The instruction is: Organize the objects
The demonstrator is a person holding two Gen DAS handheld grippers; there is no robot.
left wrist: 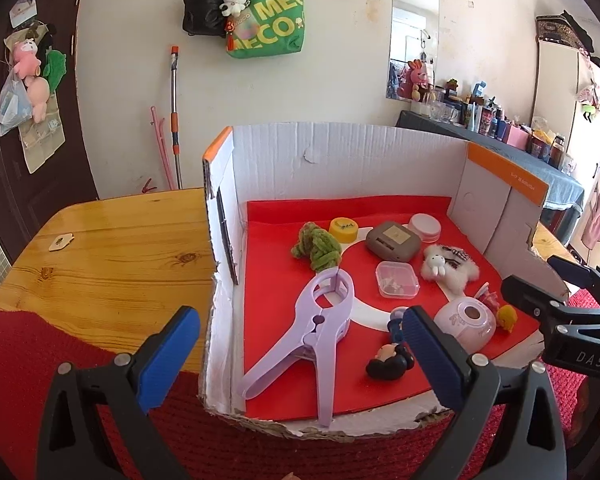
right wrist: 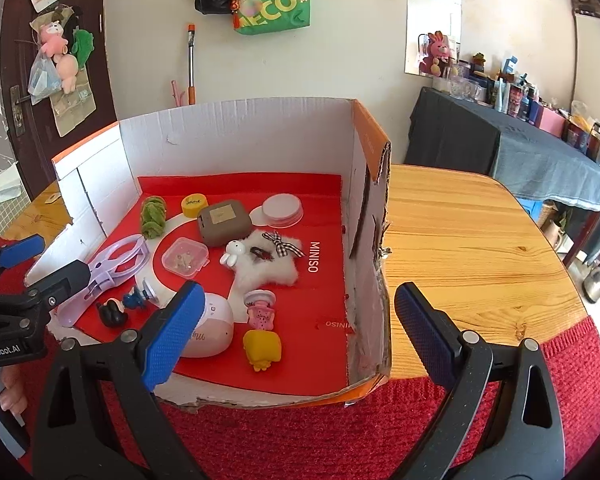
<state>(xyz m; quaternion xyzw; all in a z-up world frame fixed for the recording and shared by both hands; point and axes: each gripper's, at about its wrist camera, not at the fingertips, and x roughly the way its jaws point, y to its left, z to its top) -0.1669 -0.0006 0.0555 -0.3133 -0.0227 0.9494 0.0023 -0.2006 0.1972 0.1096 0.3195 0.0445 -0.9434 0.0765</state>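
A wooden table is seen w/ a red knit mat along its near edge. On it sits an open cardboard box, white walls, orange trim, lined w/ a red sheet. Inside, at the near left, a big lilac clamp is laid flat. A white fluffy star w/ a bunny is placed centre-right, a pink-white rounded gadget at the near edge, a grey-brown case farther back. A green fuzzy toy lies far left; a clear small box sits mid-floor. A yellow cap and white lid are at the far side; a yellow toy, a pink clip and a black figurine are near. Left gripper is held spread wide, empty, over the box's near-left corner. Right gripper is likewise spread, empty, at the near-right corner.
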